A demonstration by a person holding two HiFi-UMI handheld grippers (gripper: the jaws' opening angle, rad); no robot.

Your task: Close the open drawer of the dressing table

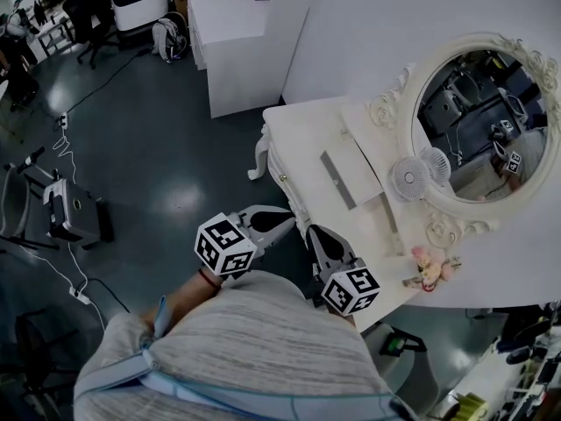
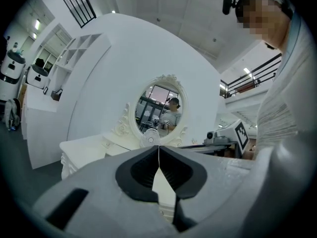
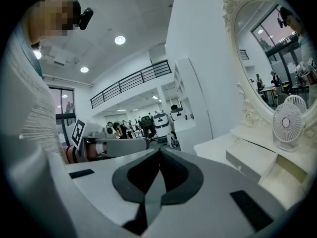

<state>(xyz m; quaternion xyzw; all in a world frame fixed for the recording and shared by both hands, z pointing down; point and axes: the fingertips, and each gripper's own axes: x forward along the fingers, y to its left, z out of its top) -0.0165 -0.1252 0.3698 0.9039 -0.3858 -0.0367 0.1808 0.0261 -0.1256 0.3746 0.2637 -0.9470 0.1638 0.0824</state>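
Note:
The white dressing table (image 1: 302, 139) stands ahead of me, its oval mirror (image 1: 482, 125) against the wall. A small drawer (image 1: 351, 160) below the mirror is pulled out over the tabletop, and its front face (image 1: 337, 180) is in shadow. In the right gripper view this drawer (image 3: 250, 157) is a white box jutting out at the right. My left gripper (image 1: 282, 220) is shut and empty, just off the table's front edge. My right gripper (image 1: 314, 232) is beside it at the same edge, also shut and empty. The left gripper view looks over the table (image 2: 84, 150) towards the mirror (image 2: 159, 114).
A small white fan (image 1: 409, 178) stands before the mirror, and a pink flower ornament (image 1: 429, 267) lies near the table's right end. A white cabinet (image 1: 232, 46) is behind the table. A wheeled device (image 1: 74, 213) and cables are on the dark floor at left.

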